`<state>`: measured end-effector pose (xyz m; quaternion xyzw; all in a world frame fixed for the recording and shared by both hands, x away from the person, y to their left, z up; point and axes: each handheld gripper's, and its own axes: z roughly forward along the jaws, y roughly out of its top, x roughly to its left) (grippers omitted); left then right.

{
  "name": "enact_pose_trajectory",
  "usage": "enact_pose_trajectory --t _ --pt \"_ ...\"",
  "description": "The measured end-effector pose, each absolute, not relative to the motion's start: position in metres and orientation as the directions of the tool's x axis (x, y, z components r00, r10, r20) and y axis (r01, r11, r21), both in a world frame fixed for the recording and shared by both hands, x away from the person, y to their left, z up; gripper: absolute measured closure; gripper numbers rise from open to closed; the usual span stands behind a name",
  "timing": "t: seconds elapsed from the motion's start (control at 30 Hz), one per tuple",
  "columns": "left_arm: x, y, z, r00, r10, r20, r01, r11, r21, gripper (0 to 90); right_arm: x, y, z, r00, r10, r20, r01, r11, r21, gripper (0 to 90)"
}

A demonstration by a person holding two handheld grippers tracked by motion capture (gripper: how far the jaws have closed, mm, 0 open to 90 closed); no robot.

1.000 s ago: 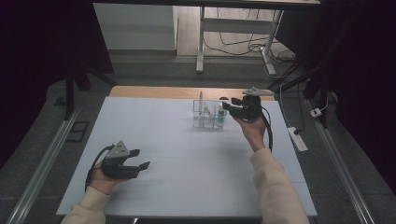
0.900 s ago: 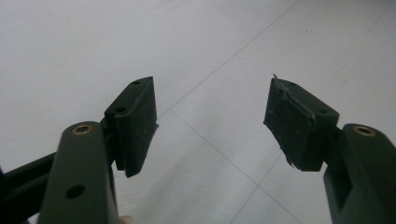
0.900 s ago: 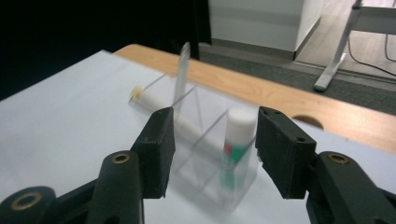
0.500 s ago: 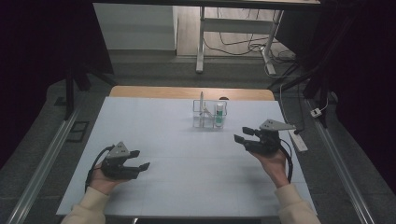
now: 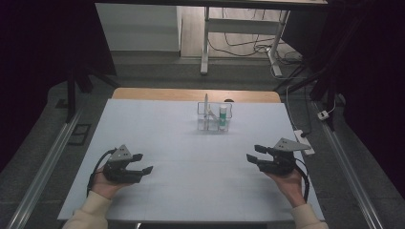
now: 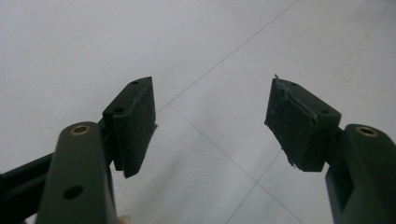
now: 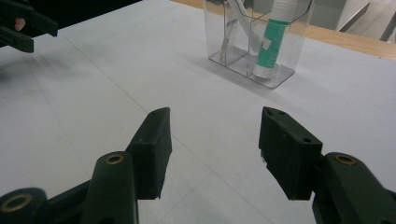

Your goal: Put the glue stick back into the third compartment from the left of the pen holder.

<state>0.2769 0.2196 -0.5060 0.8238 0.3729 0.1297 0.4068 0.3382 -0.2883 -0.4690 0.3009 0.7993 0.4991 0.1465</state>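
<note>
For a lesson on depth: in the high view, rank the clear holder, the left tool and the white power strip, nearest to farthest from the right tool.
1. Power strip, just beside the right tool, off the mat's right edge.
2. Clear holder, far centre.
3. Left tool, across the mat.

Looks like a lab/test room, not a home. My table (image 5: 191,191) has a plain white top w/ thin grid lines, metal rails (image 5: 38,176) run along both sides, dark curtains (image 5: 43,47) hang round it. Bare desk frame (image 5: 206,43) behind, loose cables (image 5: 248,45) on the floor, power strip (image 5: 305,140) at the table edge.
</note>
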Motion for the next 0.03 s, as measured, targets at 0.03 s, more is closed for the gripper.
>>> enact_pose_trajectory --t 0.03 --pt "0.277 0.2197 -0.5059 0.688 0.72 -0.09 0.509 -0.391 0.767 33.0 0.3382 -0.2881 -0.4691 -0.777 0.626 0.065 0.334 0.321 0.886 43.2"
